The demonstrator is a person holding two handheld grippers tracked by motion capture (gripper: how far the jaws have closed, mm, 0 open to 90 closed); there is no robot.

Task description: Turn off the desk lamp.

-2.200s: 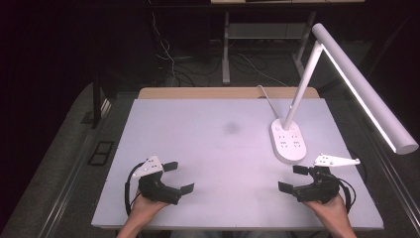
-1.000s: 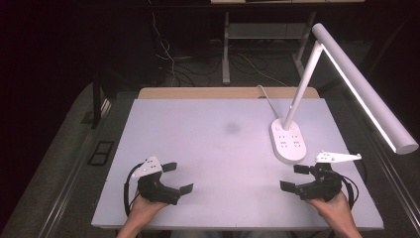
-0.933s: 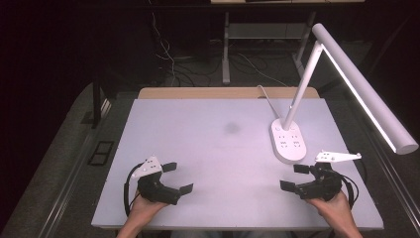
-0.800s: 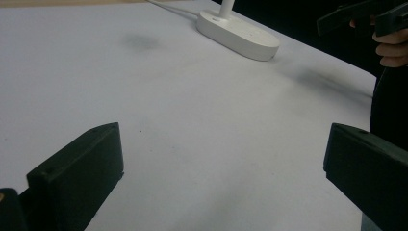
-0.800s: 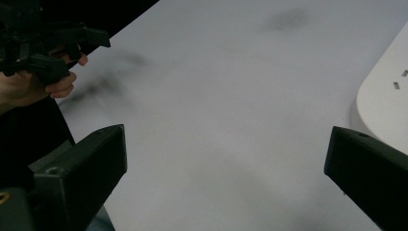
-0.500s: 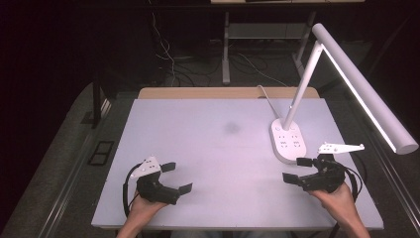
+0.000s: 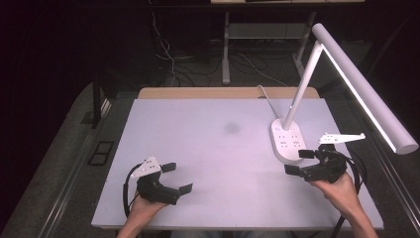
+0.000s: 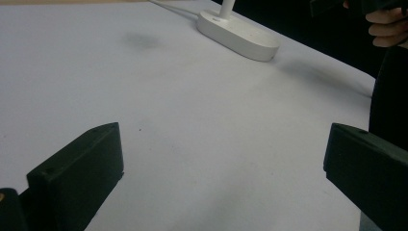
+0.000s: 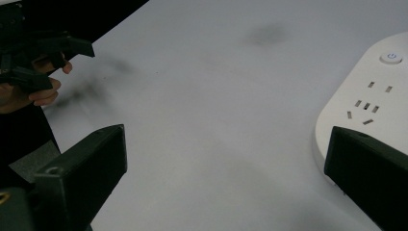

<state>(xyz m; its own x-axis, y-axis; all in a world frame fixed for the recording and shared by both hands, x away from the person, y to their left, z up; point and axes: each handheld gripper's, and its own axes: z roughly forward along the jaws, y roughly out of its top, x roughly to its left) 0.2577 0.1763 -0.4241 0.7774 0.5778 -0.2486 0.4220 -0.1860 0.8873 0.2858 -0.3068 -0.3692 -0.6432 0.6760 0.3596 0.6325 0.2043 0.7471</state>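
Note:
My left gripper (image 7: 177, 177) is held low over the near left part of the white table (image 7: 208, 148), open, with nothing between its jaws (image 8: 221, 192). My right gripper (image 7: 298, 162) hovers at the near right, open and empty, its far jaw close beside the lamp base (image 7: 287, 141). The white desk lamp has an oval base with sockets and a power button (image 9: 391, 57), a slanted stem and a long lit bar (image 7: 366, 94). In the right gripper view the base (image 9: 365, 110) lies just ahead of the right jaw. In the left gripper view the base (image 8: 238, 33) lies far ahead.
A faint dark smudge (image 7: 232, 128) marks the table's middle. The lamp's white cable (image 7: 265, 99) runs toward the far edge. A wooden strip (image 7: 228, 92) borders the back. Dark floor, cables and a stand leg (image 7: 226, 49) lie beyond. The other hand (image 9: 29, 77) is visible at the right gripper view's left.
My right gripper has lifted and moved forward toward the lamp base. The left gripper has stayed in place.

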